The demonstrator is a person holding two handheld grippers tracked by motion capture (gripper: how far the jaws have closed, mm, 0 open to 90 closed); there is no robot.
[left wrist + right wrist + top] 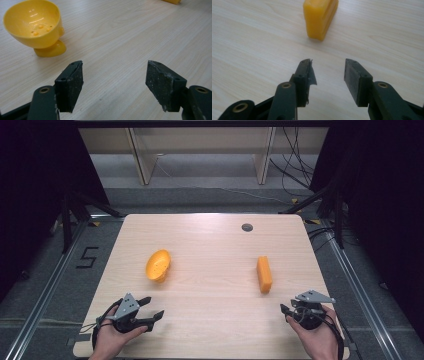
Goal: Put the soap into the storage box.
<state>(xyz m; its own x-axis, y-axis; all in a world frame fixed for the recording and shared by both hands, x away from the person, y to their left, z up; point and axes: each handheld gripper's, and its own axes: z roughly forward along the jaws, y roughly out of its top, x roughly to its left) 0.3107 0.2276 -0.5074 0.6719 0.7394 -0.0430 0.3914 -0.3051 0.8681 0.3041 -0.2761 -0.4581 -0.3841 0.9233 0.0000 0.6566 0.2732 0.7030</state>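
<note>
A yellow footed bowl [158, 265] lies tipped on its side left of the table's middle; in the left gripper view the bowl [35, 23] shows its hollow, up and to the left of the jaws. An orange block [264, 274] lies right of the middle, and the same block [320, 17] stands just beyond the right jaws. My left gripper [152, 308] rests near the front left edge, open, nothing between its pads [71, 85]. My right gripper [286, 312] sits at the front right, open and empty, its pads [355, 80] short of the block.
The light wooden table [210, 245] has a small dark round hole [247, 227] near its far edge. Dark floor, black stands and cables surround the table, and a shelf frame [200, 150] stands behind it.
</note>
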